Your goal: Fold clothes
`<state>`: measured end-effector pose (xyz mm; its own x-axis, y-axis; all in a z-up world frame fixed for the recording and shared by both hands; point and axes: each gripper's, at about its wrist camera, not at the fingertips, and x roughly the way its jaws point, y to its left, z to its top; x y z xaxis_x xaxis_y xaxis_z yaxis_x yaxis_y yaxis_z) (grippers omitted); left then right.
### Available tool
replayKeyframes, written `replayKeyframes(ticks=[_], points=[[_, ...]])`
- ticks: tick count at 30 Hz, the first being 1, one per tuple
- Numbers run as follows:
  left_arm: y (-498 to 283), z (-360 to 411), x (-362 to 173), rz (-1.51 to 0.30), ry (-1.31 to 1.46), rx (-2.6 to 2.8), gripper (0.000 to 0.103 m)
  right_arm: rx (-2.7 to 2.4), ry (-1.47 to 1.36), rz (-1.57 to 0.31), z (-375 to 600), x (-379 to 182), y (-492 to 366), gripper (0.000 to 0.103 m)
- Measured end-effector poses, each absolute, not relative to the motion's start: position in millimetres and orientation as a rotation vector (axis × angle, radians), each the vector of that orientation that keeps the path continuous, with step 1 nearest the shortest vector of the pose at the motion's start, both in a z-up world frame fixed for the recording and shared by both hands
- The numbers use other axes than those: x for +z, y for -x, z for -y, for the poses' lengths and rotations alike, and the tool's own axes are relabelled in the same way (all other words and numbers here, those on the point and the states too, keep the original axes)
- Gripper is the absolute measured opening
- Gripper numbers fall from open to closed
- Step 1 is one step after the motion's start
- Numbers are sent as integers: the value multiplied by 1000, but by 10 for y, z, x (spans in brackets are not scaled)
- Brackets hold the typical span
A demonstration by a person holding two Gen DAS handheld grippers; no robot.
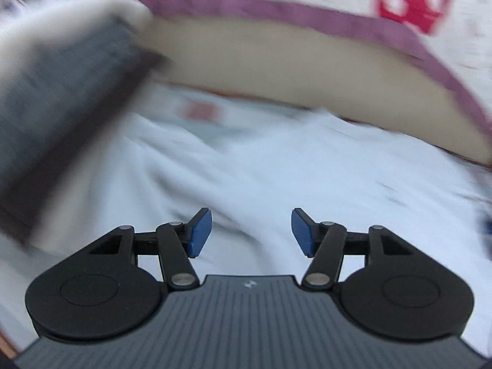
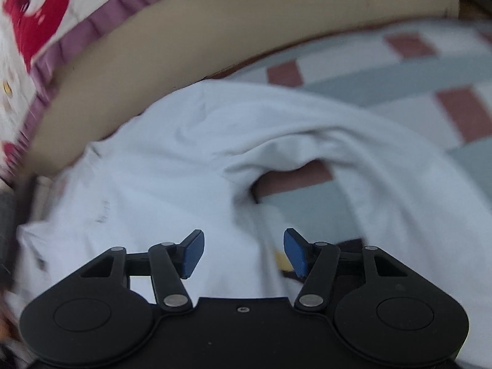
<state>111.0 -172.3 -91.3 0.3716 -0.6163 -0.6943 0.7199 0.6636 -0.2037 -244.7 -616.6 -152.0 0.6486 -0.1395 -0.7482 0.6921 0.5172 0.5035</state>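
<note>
Bed surface: a checked sheet (image 2: 399, 70) in pale blue, white and dull red squares is lying under everything, showing mostly at the right of the right wrist view. A tan board (image 2: 215, 46) is running along its far edge, and a cream quilt (image 2: 27, 15) with red print and a purple frill is hanging over the board's top.

Garment (image 2: 184, 160): a white piece of clothing is lying spread on the sheet, filling the middle of both views and reaching up to the board. It is looking rumpled rather than flat, with soft creases running across it. In the right wrist view one edge is rolling over into a thick fold, and an opening beside that fold is showing a red square of the sheet through it. Faint dark marks are sitting on the cloth at the left; they are too blurred to read.

Blurred dark shape (image 1: 61, 117): a grey-black object is crossing the upper left of the left wrist view; what it is cannot be told.

Left gripper (image 1: 251, 232): jaws standing moderately apart, blue pads (image 1: 201, 230) gripping nothing, hanging over the white cloth (image 1: 276, 169).

Right gripper (image 2: 244, 253): jaws likewise standing apart and empty, poised above the garment near its rolled fold.
</note>
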Motion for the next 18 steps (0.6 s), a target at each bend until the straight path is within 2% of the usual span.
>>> replayKeyframes(ticks=[4, 8, 9, 10, 12, 14, 18], points=[[-1096, 1907, -1208, -880, -137, -859, 57, -592, -967, -651, 6295, -1637, 2238, 69], [-1241, 1830, -1429, -957, 7, -793, 56, -627, -989, -551, 6459, -1696, 2039, 71], [-1249, 1802, -1462, -970, 25, -797, 55, -609, -960, -546, 6478, -1695, 1988, 52], [-1254, 1791, -1481, -964, 1, -792, 55, -602, -895, -578, 6486, -1672, 1930, 9], [-1180, 1799, -1516, -935, -93, -780, 55, -621, -691, -679, 6470, -1557, 1852, 6], [-1120, 1798, -1563, -899, -152, -796, 56, -695, -560, -620, 6458, -1371, 2002, 5], [-1145, 1794, -1586, -859, -175, -816, 57, -769, -470, -686, 6514, -1326, 2073, 6]])
